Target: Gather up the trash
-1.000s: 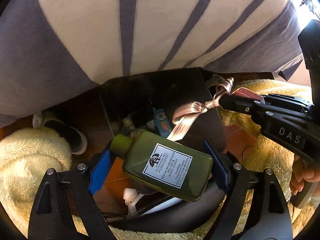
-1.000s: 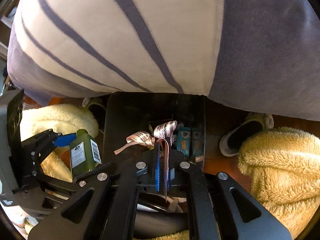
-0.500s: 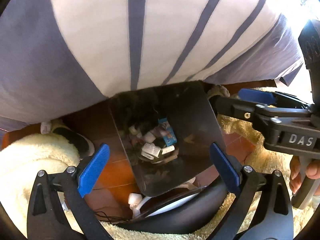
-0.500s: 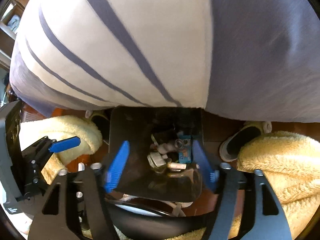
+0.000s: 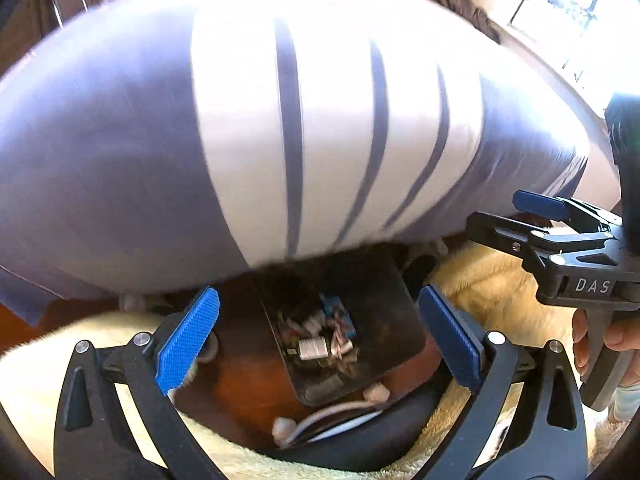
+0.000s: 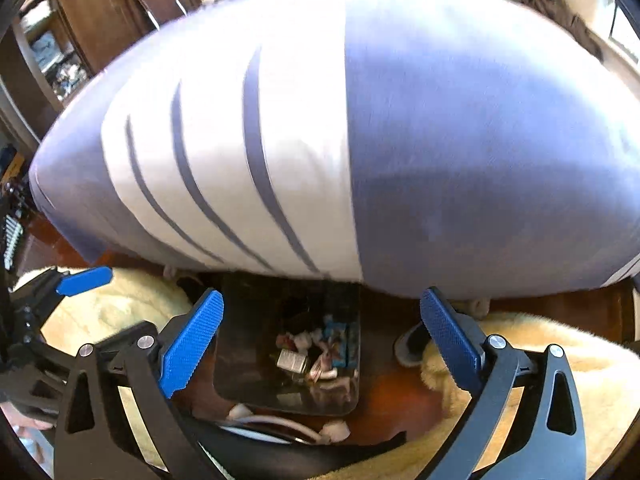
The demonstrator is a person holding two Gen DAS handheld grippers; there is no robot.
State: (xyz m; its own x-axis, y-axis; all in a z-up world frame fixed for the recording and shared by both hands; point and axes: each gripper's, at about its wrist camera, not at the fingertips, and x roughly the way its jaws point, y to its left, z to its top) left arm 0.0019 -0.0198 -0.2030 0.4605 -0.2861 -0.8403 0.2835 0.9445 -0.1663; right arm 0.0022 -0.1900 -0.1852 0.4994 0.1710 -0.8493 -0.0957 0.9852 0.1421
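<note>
A dark trash bin [image 5: 384, 292] stands on the wood floor below both grippers; it also shows in the right wrist view [image 6: 248, 320]. Inside lie the dropped bottle with its white label [image 5: 313, 348] [image 6: 292, 360], the pink ribbon [image 5: 340, 344] [image 6: 320, 366] and other small trash. My left gripper [image 5: 320, 340] is open and empty above the bin. My right gripper [image 6: 320, 340] is open and empty above the bin; it also shows at the right of the left wrist view [image 5: 536, 216].
A purple and white striped bed cover [image 5: 280, 140] bulges over the bin's far side. Fluffy yellow rugs [image 5: 496, 288] [image 6: 540, 356] lie on both sides. A slipper [image 6: 412, 344] sits right of the bin. White cables [image 5: 332, 420] lie at its near edge.
Both grippers let go: the green bottle and the pink ribbon fell into the bin. Both jaws opened wide, and both grippers have risen and tilted up, showing more of the bed.
</note>
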